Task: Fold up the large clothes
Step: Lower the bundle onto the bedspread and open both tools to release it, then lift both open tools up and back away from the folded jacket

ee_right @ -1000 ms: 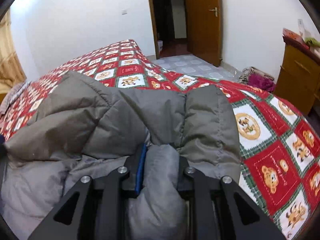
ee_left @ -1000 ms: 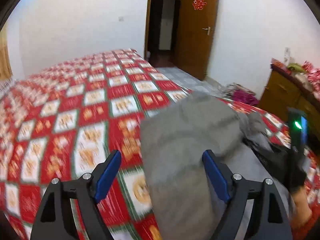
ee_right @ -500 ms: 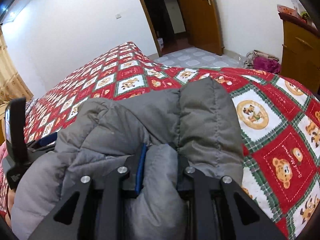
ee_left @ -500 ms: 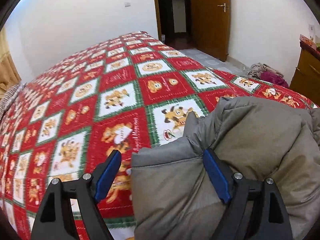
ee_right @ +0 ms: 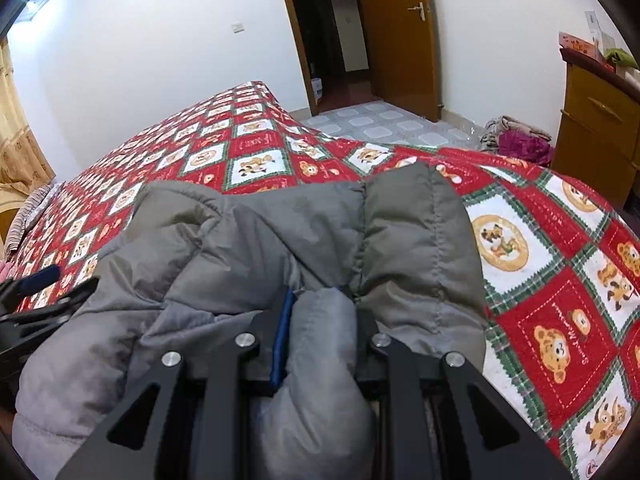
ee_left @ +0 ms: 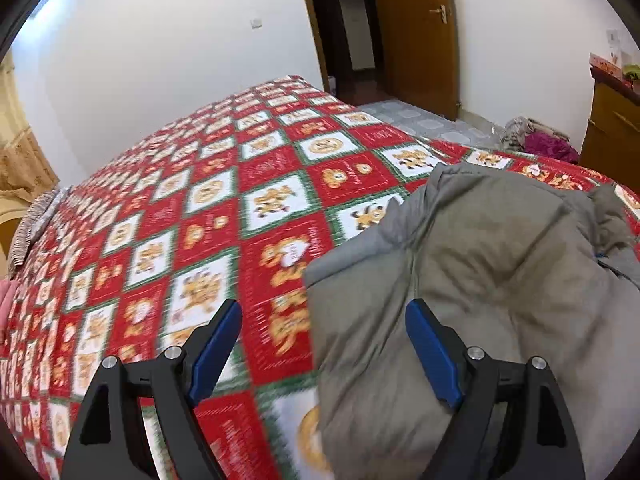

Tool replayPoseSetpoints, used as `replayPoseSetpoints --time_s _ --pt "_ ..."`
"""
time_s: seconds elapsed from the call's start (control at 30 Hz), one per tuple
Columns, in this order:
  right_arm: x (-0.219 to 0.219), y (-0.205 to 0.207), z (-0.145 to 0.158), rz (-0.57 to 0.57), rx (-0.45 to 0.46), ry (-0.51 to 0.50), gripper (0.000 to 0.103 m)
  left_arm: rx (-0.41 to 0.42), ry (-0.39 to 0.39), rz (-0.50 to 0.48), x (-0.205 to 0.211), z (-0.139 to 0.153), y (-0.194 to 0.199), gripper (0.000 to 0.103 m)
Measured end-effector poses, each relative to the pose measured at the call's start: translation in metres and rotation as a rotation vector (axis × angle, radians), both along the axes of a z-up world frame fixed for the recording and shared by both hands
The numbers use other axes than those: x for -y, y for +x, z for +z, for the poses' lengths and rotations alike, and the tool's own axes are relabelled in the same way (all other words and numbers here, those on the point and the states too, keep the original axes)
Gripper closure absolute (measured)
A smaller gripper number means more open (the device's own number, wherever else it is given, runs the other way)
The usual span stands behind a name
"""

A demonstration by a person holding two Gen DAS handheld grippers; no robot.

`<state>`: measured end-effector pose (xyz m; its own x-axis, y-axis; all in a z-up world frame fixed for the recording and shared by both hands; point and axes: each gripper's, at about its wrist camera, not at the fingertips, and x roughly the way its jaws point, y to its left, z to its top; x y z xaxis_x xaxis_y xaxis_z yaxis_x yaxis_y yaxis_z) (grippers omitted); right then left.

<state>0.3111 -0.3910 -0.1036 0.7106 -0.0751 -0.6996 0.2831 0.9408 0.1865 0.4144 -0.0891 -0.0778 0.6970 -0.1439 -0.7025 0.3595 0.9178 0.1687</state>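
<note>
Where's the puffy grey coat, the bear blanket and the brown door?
puffy grey coat [ee_right: 304, 236]: right wrist view, quilted top panel.
bear blanket [ee_left: 208, 216]: left wrist view, bare patterned middle.
brown door [ee_right: 396, 32]: right wrist view, flat wooden panel.

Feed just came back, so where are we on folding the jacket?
Done: the grey padded jacket is bunched double on the red quilt, not a neat fold. In hand: right gripper is clamped on a fold of it; left gripper is open at its edge. Left: flattening and the final folds.
</note>
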Motion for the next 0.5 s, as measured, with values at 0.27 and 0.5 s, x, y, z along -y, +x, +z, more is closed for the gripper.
replayPoseSetpoints --time_s 0.27,0.5 --pt "0.005 -0.067 0.060 0.019 0.090 0.004 0.070 -0.001 -0.042 -0.016 -0.040 0.013 -0.051 0.018" --pt "-0.052 -0.149 0.061 0.090 0.081 0.033 0.070 0.038 -0.044 -0.040 -0.057 0.014 -0.113 0.019"
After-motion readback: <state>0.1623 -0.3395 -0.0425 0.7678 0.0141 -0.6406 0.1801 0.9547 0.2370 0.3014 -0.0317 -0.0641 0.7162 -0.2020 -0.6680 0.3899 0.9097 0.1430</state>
